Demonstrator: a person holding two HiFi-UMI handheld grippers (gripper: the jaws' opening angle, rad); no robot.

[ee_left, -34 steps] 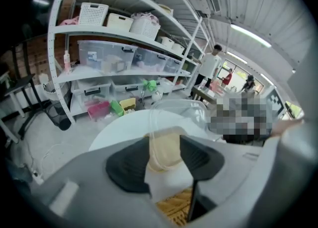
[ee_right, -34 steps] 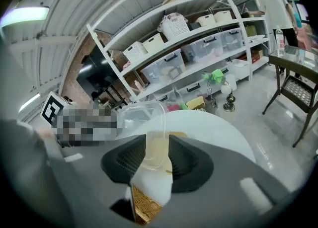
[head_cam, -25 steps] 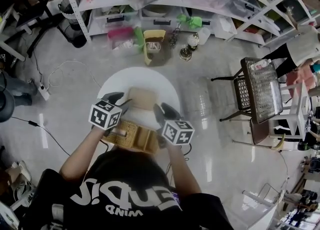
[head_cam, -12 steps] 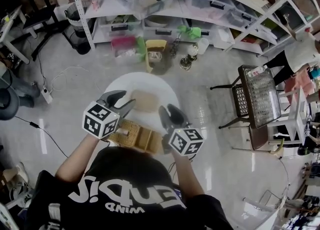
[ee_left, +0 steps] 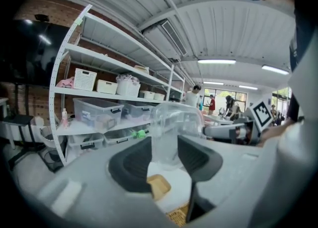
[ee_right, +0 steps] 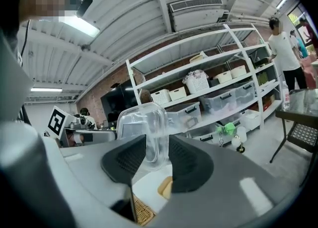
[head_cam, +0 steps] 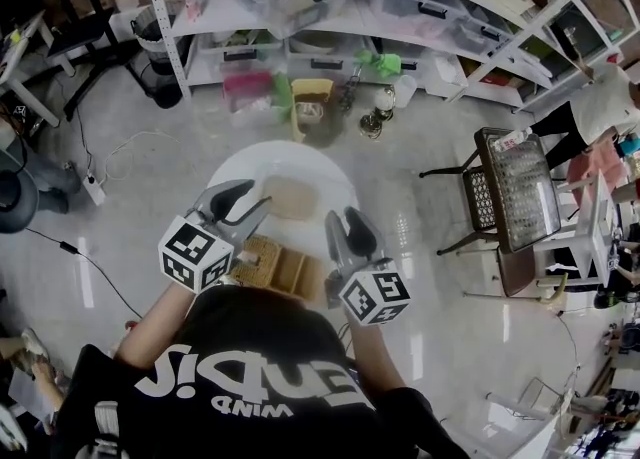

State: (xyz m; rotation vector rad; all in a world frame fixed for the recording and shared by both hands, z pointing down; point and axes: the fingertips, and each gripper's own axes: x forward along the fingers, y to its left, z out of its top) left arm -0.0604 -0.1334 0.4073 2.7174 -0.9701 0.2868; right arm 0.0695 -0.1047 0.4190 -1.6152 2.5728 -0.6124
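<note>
clear lid lifted, outline barely visible

container above pad on table; basket nearer

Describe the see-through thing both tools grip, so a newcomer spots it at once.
Start at the round white table before the white shelves. Over it, the left tool and right tool each clamp a side of a clear plastic container with rounded corners. Unlike the flat tan square and woven basket below, it is transparent and held aloft.
</note>
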